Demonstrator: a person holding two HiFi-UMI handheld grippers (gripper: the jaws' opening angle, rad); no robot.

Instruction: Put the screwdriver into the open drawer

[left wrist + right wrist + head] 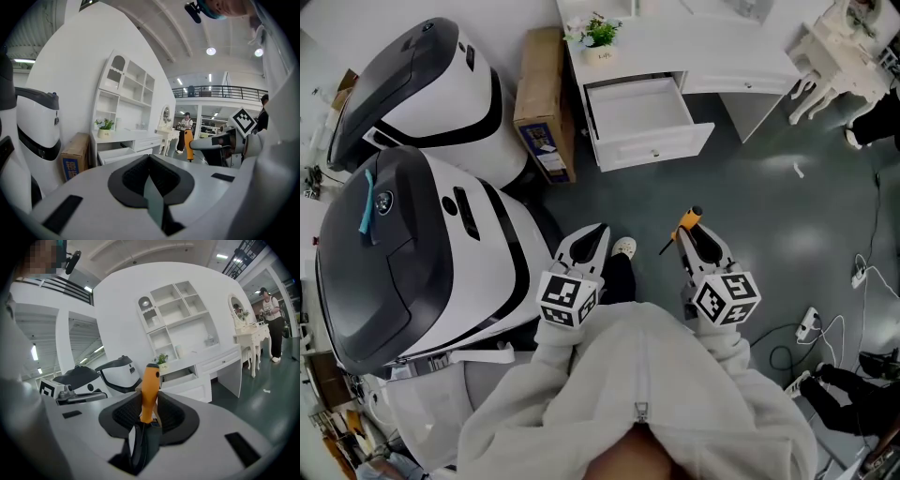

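Right gripper (147,422): its jaws are clamping the screwdriver (149,389) low on the orange handle.
Screwdriver: it is riding in the right gripper. The handle is sticking forward and up past the fingertips. From the head view, a thin dark shaft is slanting out at this gripper's left side.
Left gripper (151,161): its jaws are resting together with nothing between them. It is hovering beside the right gripper, at that gripper's left and about level with it, and the two are staying apart.
Drawer (639,111): it is standing pulled out of the white desk (722,45), well ahead of both grippers and a little left of where the right gripper is pointing.
Potted plant (600,33): it is sitting on the desk top beyond the drawer, farther from the grippers.
Cardboard box (542,101): it is standing against the desk's left end, ahead and to the left of the left gripper.
Machines: two large white-and-black housings are filling the space to the left of the left gripper. The nearer one (412,253) is sitting just beside that gripper, and the farther one (417,84) is lying ahead of it.
Floor (769,206): dark grey, it is spreading beneath both grippers and on to the desk.
Shoe (624,247): it is showing on the floor between the two grippers.
Person (271,324): someone is standing far ahead and to the right of the right gripper, beside an ornate white table (251,336).
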